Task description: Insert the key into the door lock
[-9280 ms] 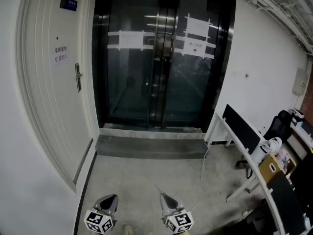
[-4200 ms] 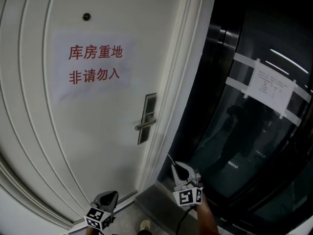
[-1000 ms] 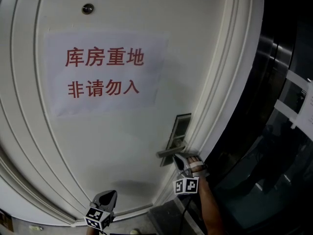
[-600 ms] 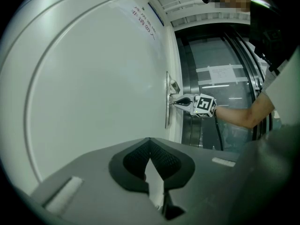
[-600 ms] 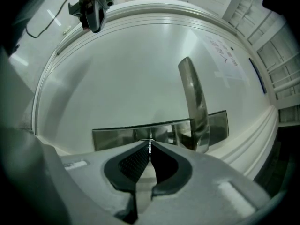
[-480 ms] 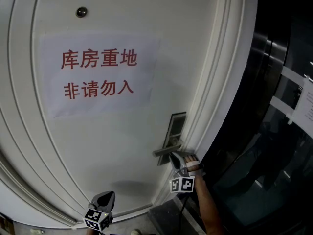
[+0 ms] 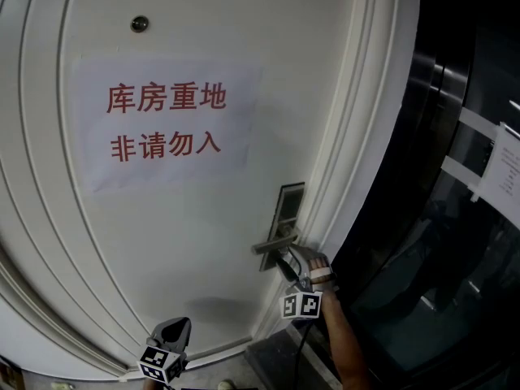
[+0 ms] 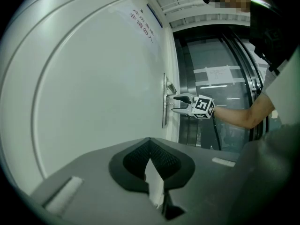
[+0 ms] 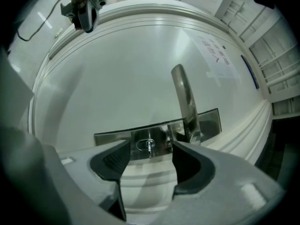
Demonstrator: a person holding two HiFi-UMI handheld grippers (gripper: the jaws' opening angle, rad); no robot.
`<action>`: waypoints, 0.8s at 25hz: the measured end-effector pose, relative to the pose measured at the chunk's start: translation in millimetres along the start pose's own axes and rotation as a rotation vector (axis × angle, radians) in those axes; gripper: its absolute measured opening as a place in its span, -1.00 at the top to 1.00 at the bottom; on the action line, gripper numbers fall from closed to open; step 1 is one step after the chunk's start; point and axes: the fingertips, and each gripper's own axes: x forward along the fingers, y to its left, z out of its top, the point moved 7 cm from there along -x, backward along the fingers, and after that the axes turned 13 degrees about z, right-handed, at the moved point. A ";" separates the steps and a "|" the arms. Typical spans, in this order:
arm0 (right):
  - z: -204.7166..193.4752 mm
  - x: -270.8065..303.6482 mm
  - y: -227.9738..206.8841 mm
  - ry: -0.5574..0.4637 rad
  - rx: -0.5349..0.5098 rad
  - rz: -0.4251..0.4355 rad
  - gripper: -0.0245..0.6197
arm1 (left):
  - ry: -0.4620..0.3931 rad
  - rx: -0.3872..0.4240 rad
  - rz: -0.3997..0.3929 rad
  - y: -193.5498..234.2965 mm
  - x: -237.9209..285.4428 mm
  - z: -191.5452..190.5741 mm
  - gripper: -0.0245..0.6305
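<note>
The steel lock plate (image 9: 157, 137) sits on the white door (image 7: 162, 242), with its lever handle (image 9: 184, 102) above the keyhole. A small key (image 9: 149, 146) sticks out of the keyhole. My right gripper (image 9: 150, 162) points level at the plate; its jaws are opening and stand either side of the key without pressing it. In the head view the right gripper (image 7: 286, 260) sits just under the handle (image 7: 272, 242) and hides the key. My left gripper (image 7: 175, 328) hangs low by the door's foot, shut on nothing; in its own view the left gripper (image 8: 150, 149) faces along the door.
A paper sign (image 7: 166, 124) with red characters is stuck to the door below a peephole (image 7: 140, 24). Dark glass doors (image 7: 463, 218) with taped notices stand to the right of the door frame (image 7: 357, 136). A person's forearm (image 7: 345, 352) carries the right gripper.
The right gripper's jaws have spread apart at the lock plate, leaving the key in the keyhole. The left gripper has kept its place.
</note>
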 end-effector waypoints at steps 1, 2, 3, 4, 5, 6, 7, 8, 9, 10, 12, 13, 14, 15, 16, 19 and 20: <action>1.2 -2.1 0.0 0.000 0.000 -0.001 0.08 | -0.001 0.001 -0.002 -0.4 -1.2 0.3 0.92; 2.4 -4.3 0.4 0.000 0.000 -0.002 0.08 | -0.003 0.001 -0.004 -0.7 -2.4 0.7 0.92; 3.8 -6.9 0.8 -0.002 0.001 -0.004 0.08 | -0.006 0.001 -0.006 -0.9 -3.5 1.2 0.92; 5.3 -9.8 1.5 -0.006 0.006 -0.004 0.08 | -0.007 0.003 -0.009 -1.3 -4.7 1.8 0.92; 6.9 -13.1 2.3 -0.010 0.016 -0.001 0.08 | -0.008 0.005 -0.014 -1.9 -6.2 2.3 0.92; 8.5 -16.7 3.0 -0.016 0.029 0.004 0.08 | -0.008 0.007 -0.018 -2.6 -7.9 2.7 0.92; 10.2 -20.3 3.6 -0.022 0.041 0.006 0.08 | -0.009 0.009 -0.022 -3.2 -9.6 2.9 0.92; 12.0 -24.2 4.4 -0.027 0.050 0.004 0.08 | -0.009 0.010 -0.025 -3.3 -11.3 2.9 0.92; 13.6 -28.2 5.4 -0.029 0.056 0.002 0.13 | -0.009 0.011 -0.027 -3.1 -12.7 2.6 0.92; 15.0 -32.5 6.8 -0.029 0.062 0.003 0.16 | -0.009 0.013 -0.031 -3.1 -14.1 2.3 0.92; 18.1 -41.8 9.5 -0.031 0.085 0.012 0.27 | -0.010 0.016 -0.040 -4.2 -17.1 2.2 0.92; 19.8 -46.7 10.6 -0.030 0.097 0.015 0.33 | -0.010 0.016 -0.046 -5.3 -18.8 2.3 0.92; 21.4 -52.0 11.5 -0.029 0.105 0.014 0.37 | -0.011 0.016 -0.051 -6.4 -20.4 2.3 0.92; 23.0 -57.5 12.3 -0.028 0.111 0.009 0.45 | -0.011 0.017 -0.058 -7.6 -21.7 2.3 0.92; 24.8 -63.4 13.2 -0.030 0.117 0.002 0.53 | -0.012 0.019 -0.067 -9.1 -22.8 2.4 0.92; 30.6 -83.0 16.6 -0.041 0.149 -0.022 0.67 | -0.011 0.025 -0.095 -14.8 -27.7 2.5 0.92; 32.4 -89.3 17.7 -0.044 0.163 -0.032 0.68 | -0.011 0.027 -0.103 -16.4 -29.4 2.7 0.92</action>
